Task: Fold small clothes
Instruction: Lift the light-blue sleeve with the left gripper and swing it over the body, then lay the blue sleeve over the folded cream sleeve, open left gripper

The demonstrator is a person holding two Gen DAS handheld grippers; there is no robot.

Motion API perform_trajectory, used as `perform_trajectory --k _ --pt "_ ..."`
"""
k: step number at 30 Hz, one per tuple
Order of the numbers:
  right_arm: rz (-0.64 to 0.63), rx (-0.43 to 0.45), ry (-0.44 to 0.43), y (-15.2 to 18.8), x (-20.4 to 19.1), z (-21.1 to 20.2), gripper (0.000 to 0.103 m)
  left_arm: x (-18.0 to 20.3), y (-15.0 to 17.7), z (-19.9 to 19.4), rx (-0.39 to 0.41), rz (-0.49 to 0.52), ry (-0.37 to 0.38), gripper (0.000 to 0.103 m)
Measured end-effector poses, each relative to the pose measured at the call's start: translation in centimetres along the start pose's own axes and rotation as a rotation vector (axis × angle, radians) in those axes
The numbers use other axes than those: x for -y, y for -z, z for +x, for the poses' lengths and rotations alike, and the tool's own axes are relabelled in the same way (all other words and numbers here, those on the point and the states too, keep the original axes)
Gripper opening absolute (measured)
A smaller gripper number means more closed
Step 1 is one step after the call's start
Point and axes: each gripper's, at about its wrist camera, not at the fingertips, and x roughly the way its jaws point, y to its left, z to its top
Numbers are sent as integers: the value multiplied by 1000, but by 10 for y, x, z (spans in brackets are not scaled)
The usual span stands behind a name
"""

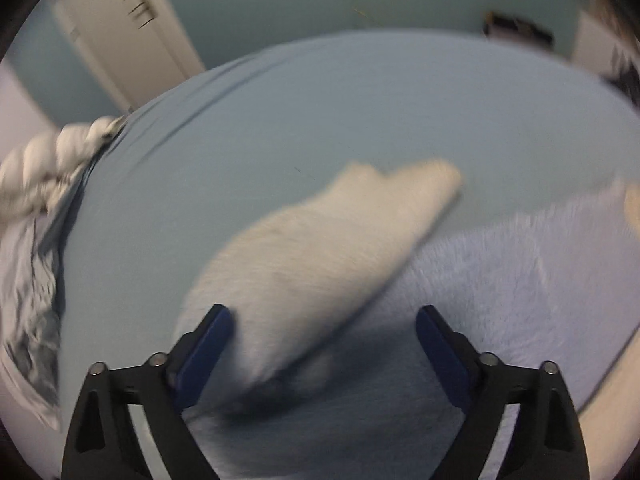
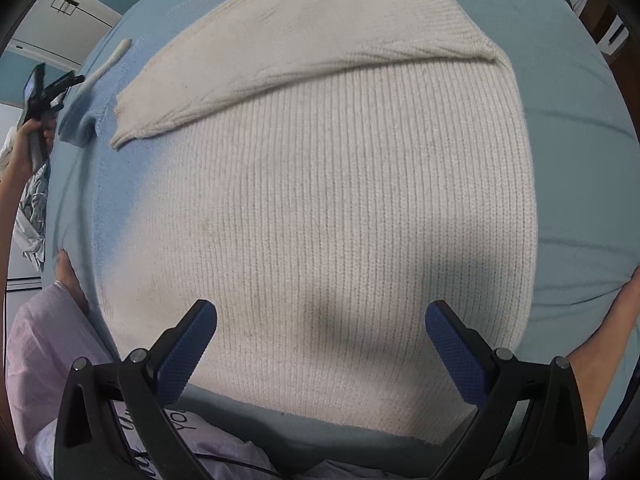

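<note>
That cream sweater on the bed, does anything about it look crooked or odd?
Only slightly. One sleeve is folded in across the cream sweater, but it lies on a slant, its cuff past the body's edge onto the blue sheet. No damage shows.

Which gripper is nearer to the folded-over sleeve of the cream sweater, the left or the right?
Left. The left gripper hangs open directly over the sleeve, which runs away from between its fingers. The right gripper is open over the sweater's ribbed lower body, with the sleeve lying farther up.
</note>
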Motion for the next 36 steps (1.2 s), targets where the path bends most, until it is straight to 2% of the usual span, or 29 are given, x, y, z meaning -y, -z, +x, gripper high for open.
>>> perform_trajectory --k 1,2,3,4,5,6,9,12,15,17,19,20,22,26,28,29,30,31,32,33,34,36 --pt "12 -6 -9 0 4 0 102 5 -2 11 -33 26 -60 67" --pt "21 -8 -15 1 5 -1 102 3 -1 16 -61 16 -108 41" --pt "39 -6 -30 1 10 -2 102 -2 -3 18 -74 -16 -118 30" --pt "45 -4 -36 1 12 -2 102 -12 -5 15 -75 -82 -97 25" --pt "54 -1 -46 1 14 -4 102 -28 -8 5 -60 -186 -46 14" --pt "55 1 -52 2 15 -4 102 -37 -12 -3 -41 -229 -27 13" --pt "42 10 -64 7 14 -8 102 -71 -24 -45 61 -301 -40 11" --pt "33 13 -60 11 16 -10 102 -124 -22 -97 171 -442 5 11" --pt "56 13 -68 10 19 -10 102 -170 -13 -141 287 -588 123 10" --pt "68 22 -82 8 19 -13 102 -187 -12 -170 367 -636 186 10" --pt "56 38 -85 7 13 -16 102 -181 -16 -193 437 -613 228 10" --pt "43 46 -84 8 10 -18 102 -171 -17 -214 487 -582 246 10" --pt "18 61 -77 8 6 -20 102 -151 -26 -233 537 -527 280 10" --pt "1 71 -71 7 -1 -19 102 -67 -41 -271 546 -397 386 11" --pt "6 68 -78 6 -1 -18 102 -16 -47 -285 499 -356 534 16" --pt "8 69 -81 6 0 -19 102 18 -48 -291 432 -336 683 33" --pt "9 71 -87 6 0 -20 102 36 -47 -293 387 -326 790 79" --pt "11 75 -91 6 0 -21 102 61 -44 -295 324 -318 946 100" --pt "10 77 -95 6 1 -23 102 85 -35 -300 295 -331 1068 103" --pt "9 82 -101 6 2 -25 102 102 -29 -304 271 -322 1128 103" --pt "8 88 -107 7 2 -27 102 127 -22 -312 226 -264 1174 103" --pt "6 96 -117 7 2 -30 102 153 -12 -322 177 -164 1123 103"
